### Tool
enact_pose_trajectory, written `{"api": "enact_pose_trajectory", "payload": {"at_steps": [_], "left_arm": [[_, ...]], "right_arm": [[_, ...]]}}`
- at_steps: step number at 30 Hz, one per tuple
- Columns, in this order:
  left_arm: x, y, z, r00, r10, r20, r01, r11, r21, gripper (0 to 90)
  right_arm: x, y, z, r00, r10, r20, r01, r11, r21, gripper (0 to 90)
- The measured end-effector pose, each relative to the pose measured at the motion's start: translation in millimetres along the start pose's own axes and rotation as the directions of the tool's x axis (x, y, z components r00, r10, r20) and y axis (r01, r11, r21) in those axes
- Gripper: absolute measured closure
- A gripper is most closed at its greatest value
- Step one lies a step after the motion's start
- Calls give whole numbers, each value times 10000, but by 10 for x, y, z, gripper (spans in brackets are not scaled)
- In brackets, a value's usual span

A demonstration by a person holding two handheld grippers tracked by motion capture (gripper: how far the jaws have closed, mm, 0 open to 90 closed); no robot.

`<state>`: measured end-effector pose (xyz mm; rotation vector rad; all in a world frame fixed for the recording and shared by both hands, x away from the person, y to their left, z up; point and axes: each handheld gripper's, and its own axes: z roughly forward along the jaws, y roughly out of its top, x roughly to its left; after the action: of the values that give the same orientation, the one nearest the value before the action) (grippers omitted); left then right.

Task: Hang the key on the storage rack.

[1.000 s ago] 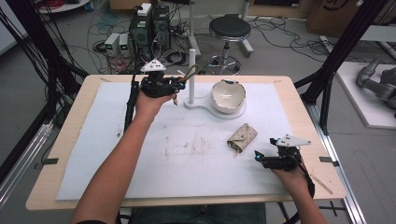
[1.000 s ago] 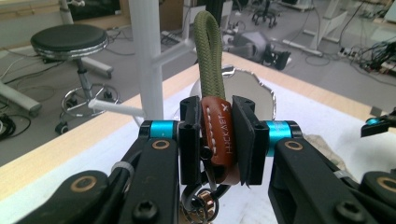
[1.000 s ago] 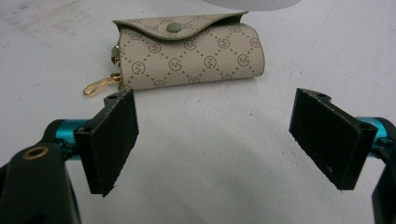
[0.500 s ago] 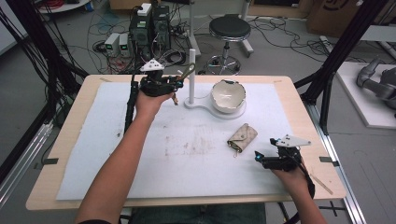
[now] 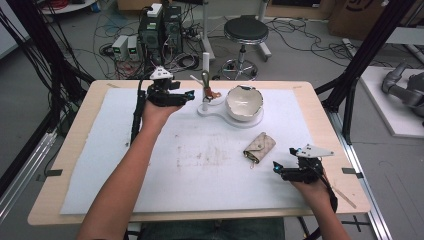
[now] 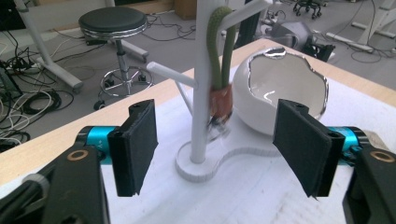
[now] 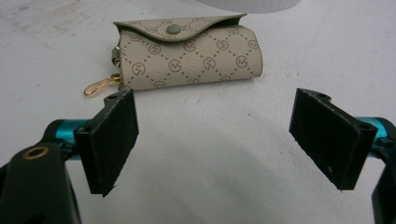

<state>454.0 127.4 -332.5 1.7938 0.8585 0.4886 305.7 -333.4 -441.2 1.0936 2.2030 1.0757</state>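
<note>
Green-looped key strap (image 6: 219, 65) hangs on the white stand (image 6: 201, 88), left gripper (image 6: 215, 149) jaws just opened and empty; key pouch (image 7: 187, 51) remains unhung (right gripper (image 7: 212, 140) open, well short).

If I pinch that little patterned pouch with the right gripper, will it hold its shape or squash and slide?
The pouch looks soft and rounded, so it will probably squash a little. It seems light and may slide on the smooth white mat. Its gold clip hangs loose and will likely dangle.
</note>
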Motion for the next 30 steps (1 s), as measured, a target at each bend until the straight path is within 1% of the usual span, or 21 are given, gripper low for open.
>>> {"api": "enact_pose_trajectory", "payload": {"at_steps": [1, 3, 4, 6, 8, 9, 10, 11, 13, 17, 20, 21, 22, 23, 24, 25, 26, 27, 28, 29, 30], "left_arm": [[-4, -20, -24, 10000, 13, -6, -13, 9999, 101, 289], [-20, -64, -81, 10000, 65, -54, -64, 9999, 106, 267], [-20, -64, -81, 10000, 65, -54, -64, 9999, 106, 266], [-47, -128, -175, 9998, 183, 62, -184, 9996, 208, 265], [-74, -167, -246, 9989, 459, -91, -456, 9986, 250, 254], [-74, -167, -246, 9989, 459, -91, -456, 9986, 250, 254], [-84, -193, -285, 9986, 528, -99, -526, 9985, 181, 254], [-84, -226, -336, 9987, 499, -64, -497, 9986, 179, 248], [-86, -248, -361, 9988, 490, -53, -489, 9986, 177, 239], [-123, -378, -474, 9986, 525, 78, -526, 9985, 158, 230], [-143, -487, -542, 9978, 661, 102, -664, 9975, 253, 222], [-143, -487, -542, 9978, 661, 102, -664, 9975, 253, 220], [-148, -577, -587, 9977, 673, 68, -675, 9972, 323, 216], [-148, -577, -587, 9977, 673, 68, -675, 9972, 323, 213], [-149, -679, -625, 9985, 543, 54, -544, 9982, 262, 209], [-149, -679, -625, 9985, 543, 54, -544, 9982, 262, 209], [-130, -784, -655, 9993, 375, 62, -376, 9990, 236, 209], [-110, -829, -662, 9995, 327, 49, -328, 9990, 298, 207], [-90, -865, -664, 9997, 234, 43, -235, 9990, 367, 203], [-90, -865, -664, 9997, 234, 43, -235, 9990, 367, 202], [-63, -901, -675, 9999, 120, -24, -118, 9990, 429, 200]], "right_arm": [[3, 2, 0, 10000, 9, -9, -9, 10000, 6, 158], [6, 7, 5, 10000, -26, 0, 26, 10000, 3, 158], [6, 7, 5, 10000, -26, 0, 26, 10000, 3, 158], [13, 17, 13, 10000, -58, -30, 58, 10000, -28, 158], [19, 23, 14, 10000, -58, -64, 58, 10000, -37, 158], [19, 23, 14, 10000, -58, -64, 58, 10000, -37, 158], [22, 26, 18, 9999, -79, -94, 78, 9999, -64, 158], [28, 33, 25, 9998, -130, -118, 129, 9999, -45, 158], [31, 37, 29, 9999, -104, -113, 104, 9999, -43, 158], [48, 63, 61, 9998, -163, -138, 163, 9999, -20, 158], [52, 75, 81, 9997, -176, -176, 175, 9998, -31, 158], [51, 79, 85, 9997, -208, -153, 208, 9998, -13, 158], [47, 82, 90, 9996, -250, -146, 250, 9997, -29, 158], [47, 82, 90, 9996, -250, -146, 250, 9997, -29, 158], [53, 87, 96, 9996, -233, -166, 233, 9997, -1, 158], [53, 87, 96, 9996, -233, -166, 233, 9997, -1, 158], [54, 87, 100, 9995, -283, -141, 283, 9996, -10, 158], [54, 86, 99, 9995, -282, -133, 282, 9996, 13, 158], [50, 83, 100, 9994, -309, -129, 309, 9995, 19, 158], [50, 83, 100, 9994, -309, -129, 309, 9995, 19, 158], [42, 81, 102, 9997, -222, -110, 222, 9997, 32, 158]]}}
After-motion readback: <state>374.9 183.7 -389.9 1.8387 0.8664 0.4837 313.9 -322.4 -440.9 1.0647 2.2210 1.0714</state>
